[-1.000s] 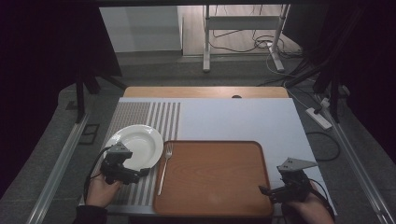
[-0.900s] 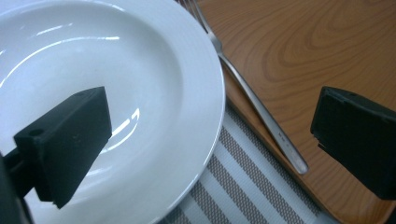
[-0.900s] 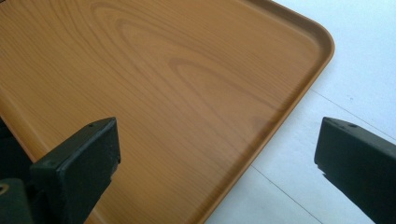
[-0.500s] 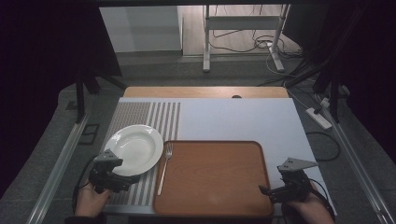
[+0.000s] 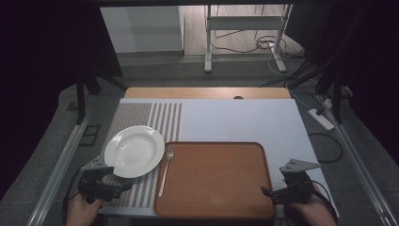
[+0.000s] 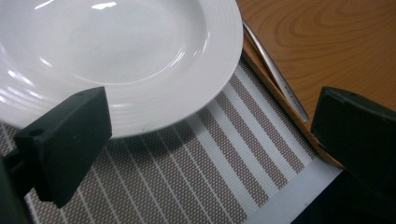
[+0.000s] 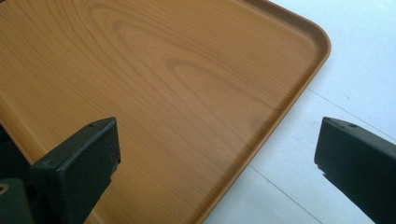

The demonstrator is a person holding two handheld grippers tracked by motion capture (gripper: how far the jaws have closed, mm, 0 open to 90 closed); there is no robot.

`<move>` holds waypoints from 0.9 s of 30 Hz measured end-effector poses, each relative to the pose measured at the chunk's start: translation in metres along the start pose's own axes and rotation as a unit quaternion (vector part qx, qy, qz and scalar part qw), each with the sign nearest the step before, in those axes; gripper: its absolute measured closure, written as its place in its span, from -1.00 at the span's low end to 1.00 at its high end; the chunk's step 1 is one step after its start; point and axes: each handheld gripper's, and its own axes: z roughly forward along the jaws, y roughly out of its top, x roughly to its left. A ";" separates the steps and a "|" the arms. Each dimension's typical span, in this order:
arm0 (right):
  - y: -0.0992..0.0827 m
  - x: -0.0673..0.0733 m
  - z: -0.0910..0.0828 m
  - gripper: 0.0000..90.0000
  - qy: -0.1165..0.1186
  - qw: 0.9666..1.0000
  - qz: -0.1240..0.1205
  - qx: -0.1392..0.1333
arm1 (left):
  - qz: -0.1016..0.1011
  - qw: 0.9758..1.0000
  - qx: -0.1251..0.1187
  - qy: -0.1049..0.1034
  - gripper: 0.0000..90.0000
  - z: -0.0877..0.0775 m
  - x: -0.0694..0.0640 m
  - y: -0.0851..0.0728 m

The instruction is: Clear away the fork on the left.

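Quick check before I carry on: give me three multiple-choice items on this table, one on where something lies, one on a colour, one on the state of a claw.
1. Where does the fork lie?
A. On the left edge of the tray, beside the plate
B. In the middle of the plate
C. On the bare white mat at the far right

2. What colour is the plate?
A. Blue
B. White
C. Black

3. How does the left claw stand?
A. Shut on the fork
B. Shut on the plate
C. Open, holding nothing

Key: 1 A, the high view shows the fork along the left rim of the wooden tray, right of the plate. 2 B, the plate is plain white in the high view and the left gripper view. 3 C, the left gripper view shows its jaws wide apart with the striped mat between them.
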 end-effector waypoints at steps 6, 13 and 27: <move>0.000 0.000 0.000 -0.98 -0.005 1.000 0.006 0.000 | -0.011 1.000 -0.004 0.004 -1.00 -0.007 0.003 -0.009; 0.000 -0.002 -0.001 -0.98 -0.012 1.000 0.019 -0.002 | -0.020 1.000 -0.006 0.008 -1.00 -0.013 0.004 -0.016; -0.001 -0.004 -0.003 -0.98 -0.021 0.999 0.036 -0.008 | -0.020 0.999 0.001 0.029 -1.00 -0.018 0.002 -0.022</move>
